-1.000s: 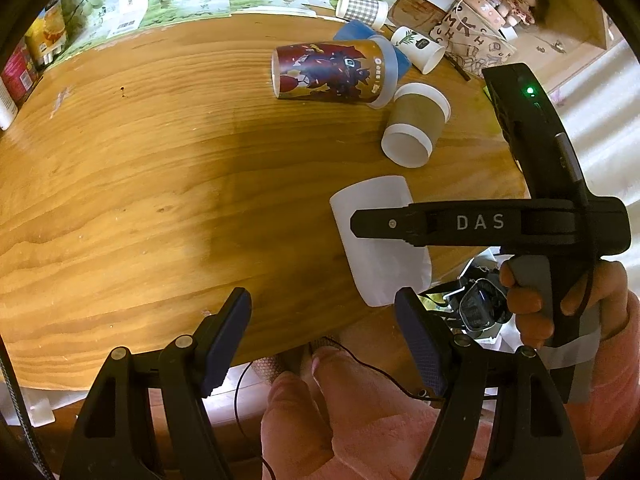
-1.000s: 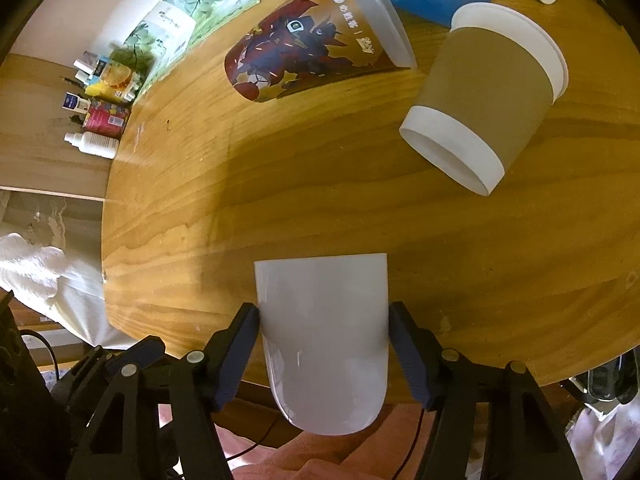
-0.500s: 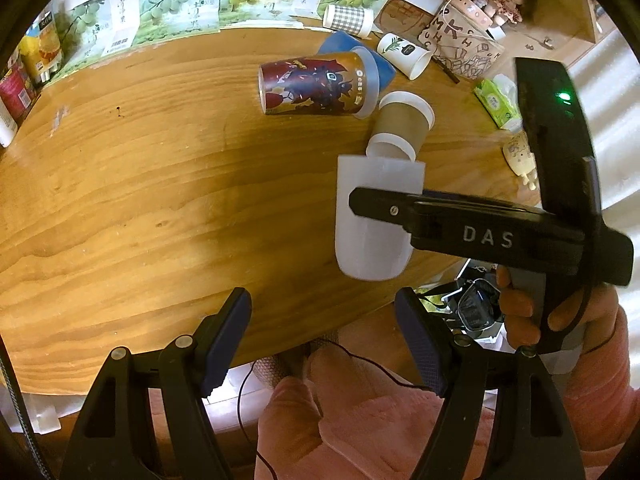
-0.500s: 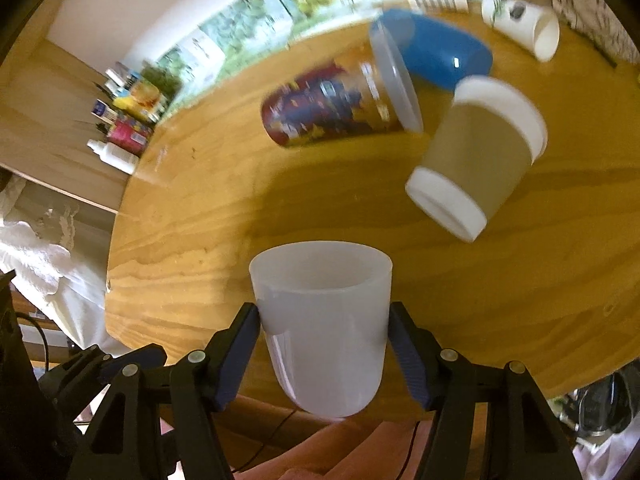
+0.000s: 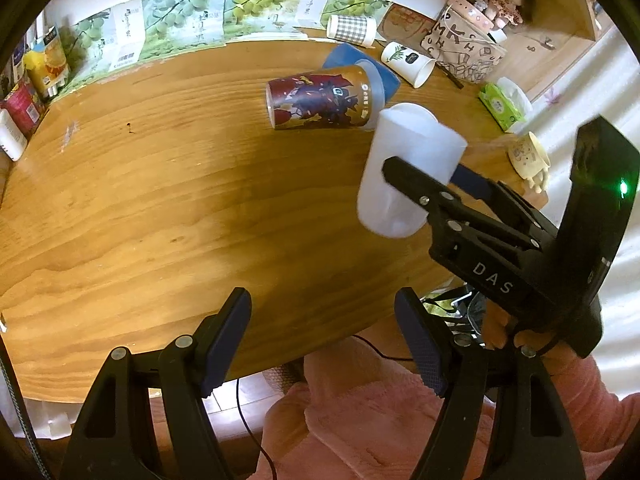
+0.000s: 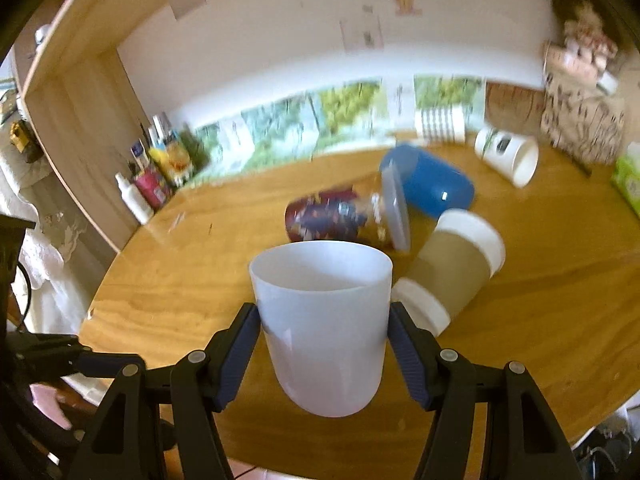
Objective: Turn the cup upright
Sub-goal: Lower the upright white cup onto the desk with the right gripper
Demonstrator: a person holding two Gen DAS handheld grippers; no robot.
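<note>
A plain white plastic cup is clamped between the two fingers of my right gripper. It is held above the wooden table, nearly upright, mouth up and tilted slightly away. In the left wrist view the same cup hangs in the air at the right, with the right gripper's black finger across its side. My left gripper is open and empty, low over the near table edge, well left of the cup.
Several cups lie on their sides behind: a printed red-brown cup with a clear lid, a blue cup, a brown-sleeved paper cup, a white cup. Bottles stand at the back left, a tissue pack and mug at the right.
The right gripper has lifted the white cup off the table and turned it from lying on its side to nearly upright, mouth up. The left gripper has stayed open in place.
</note>
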